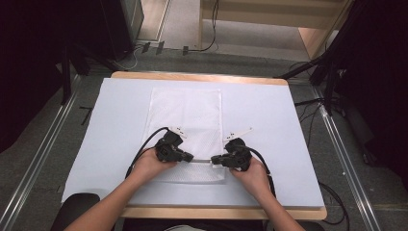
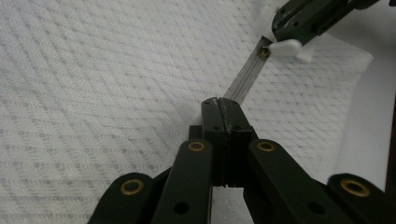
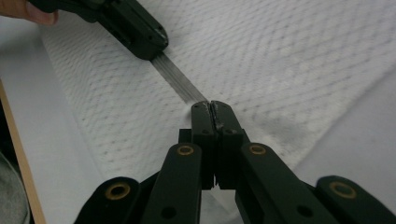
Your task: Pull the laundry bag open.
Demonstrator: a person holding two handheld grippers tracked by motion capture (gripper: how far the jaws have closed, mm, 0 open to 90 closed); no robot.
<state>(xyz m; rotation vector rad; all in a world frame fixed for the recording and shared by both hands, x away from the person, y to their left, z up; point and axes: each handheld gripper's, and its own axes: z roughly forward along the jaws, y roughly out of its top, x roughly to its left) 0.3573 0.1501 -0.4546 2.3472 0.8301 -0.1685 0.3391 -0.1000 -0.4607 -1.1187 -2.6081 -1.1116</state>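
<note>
Where the person's left hand point(image 1: 153, 165) comes in from the bottom of the high view, it holds the left gripper point(image 1: 188, 157) low over the near end of a white cloth point(image 1: 185, 118). In the left gripper view its jaws are pressed together on one end of a thin grey strip point(image 2: 245, 77), which runs up and away to the other gripper.

The strip point(image 1: 202, 160) lies stretched between the two tools, just above the cloth's near part. The cloth is spread flat along the middle of the white table point(image 1: 269, 125), its long side running away from the person.

To the right, the right hand point(image 1: 254, 175) holds the right gripper point(image 1: 215, 160), pointing toward the left one. In the right gripper view its jaws are likewise clamped on the strip's point(image 3: 180, 84) other end, with the patterned cloth point(image 3: 289, 60) beneath. A black cable point(image 1: 144, 147) trails from the left tool.
</note>
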